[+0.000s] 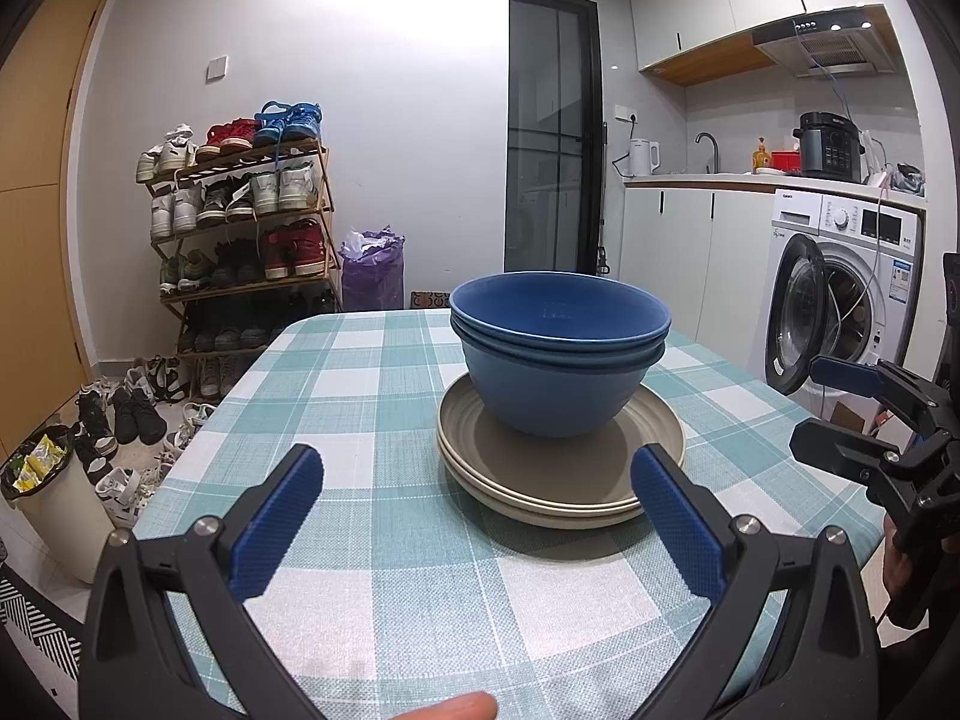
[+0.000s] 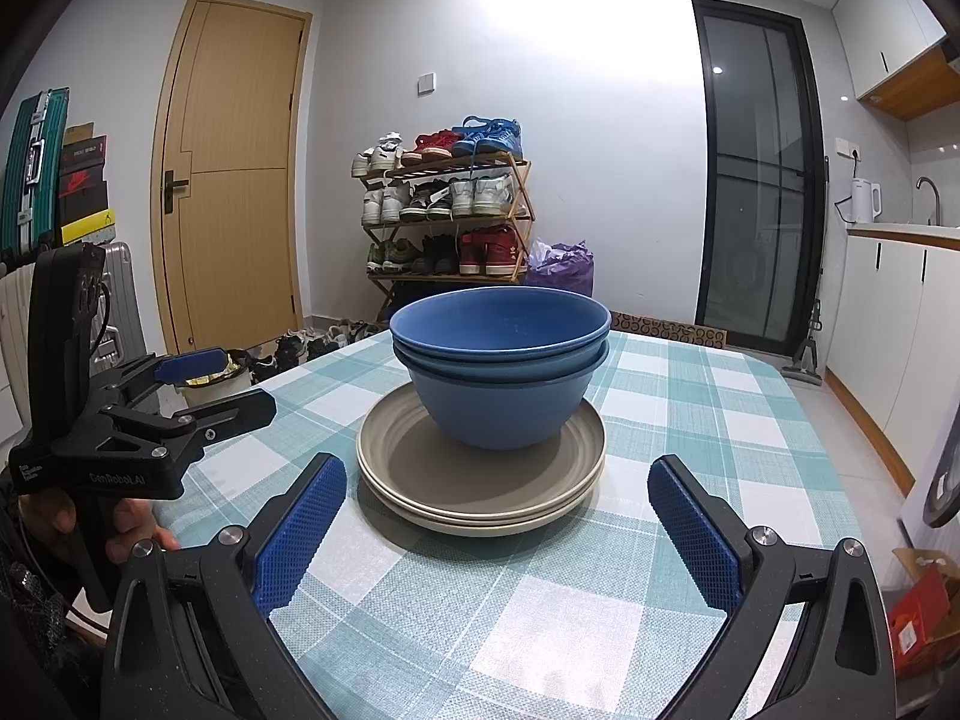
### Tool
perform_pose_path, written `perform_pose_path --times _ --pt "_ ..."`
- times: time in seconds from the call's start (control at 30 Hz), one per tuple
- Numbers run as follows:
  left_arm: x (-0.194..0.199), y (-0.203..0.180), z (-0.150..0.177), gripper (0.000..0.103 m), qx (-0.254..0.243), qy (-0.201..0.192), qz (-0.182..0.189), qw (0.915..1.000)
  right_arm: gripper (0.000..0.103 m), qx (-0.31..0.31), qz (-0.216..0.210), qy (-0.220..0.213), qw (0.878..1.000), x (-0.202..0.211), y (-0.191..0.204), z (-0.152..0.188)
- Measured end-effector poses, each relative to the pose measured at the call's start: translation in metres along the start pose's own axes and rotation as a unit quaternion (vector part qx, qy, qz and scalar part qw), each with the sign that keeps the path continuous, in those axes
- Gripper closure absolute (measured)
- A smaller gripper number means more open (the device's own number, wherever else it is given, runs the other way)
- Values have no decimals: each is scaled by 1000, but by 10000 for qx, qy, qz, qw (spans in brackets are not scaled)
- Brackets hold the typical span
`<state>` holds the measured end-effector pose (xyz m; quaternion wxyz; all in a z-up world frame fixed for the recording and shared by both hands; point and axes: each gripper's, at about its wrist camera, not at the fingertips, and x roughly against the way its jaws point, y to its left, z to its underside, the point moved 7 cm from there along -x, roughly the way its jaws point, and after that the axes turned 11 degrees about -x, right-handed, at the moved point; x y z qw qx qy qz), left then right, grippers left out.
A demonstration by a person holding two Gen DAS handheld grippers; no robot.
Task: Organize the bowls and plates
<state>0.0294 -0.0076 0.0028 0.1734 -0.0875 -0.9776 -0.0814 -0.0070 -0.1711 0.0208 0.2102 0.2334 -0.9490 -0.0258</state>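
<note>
The table (image 1: 372, 396), under a teal-and-white checked cloth, has its rounded far edge just behind the stack and its left edge dropping toward shoes on the floor. Bare cloth lies all round the stack, widest on the near side between the stack and both grippers.

Two blue bowls (image 1: 558, 354), one nested in the other, stand upright and look empty, as far as the rim lets one see. They sit on two beige plates (image 1: 558, 480) stacked one on the other, rims nearly aligned, roughly at the table's middle.

The left gripper (image 1: 474, 474) hovers near the plates' front rim with its fingers spread wide, holding nothing; its right pad overlaps the plate rim in view, contact unclear. The right gripper (image 2: 498, 483) likewise has its fingers wide apart and empty, short of the plates.

A white bin (image 1: 54, 498) at the left table edge holds yellow wrappers
</note>
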Motion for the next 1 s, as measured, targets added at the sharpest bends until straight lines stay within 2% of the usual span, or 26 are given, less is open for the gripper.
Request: perform_pose_path --times 1.0 --pt "-1 -2 -2 0 13 -10 39 10000 1 3 2 3 10000 0 0 1"
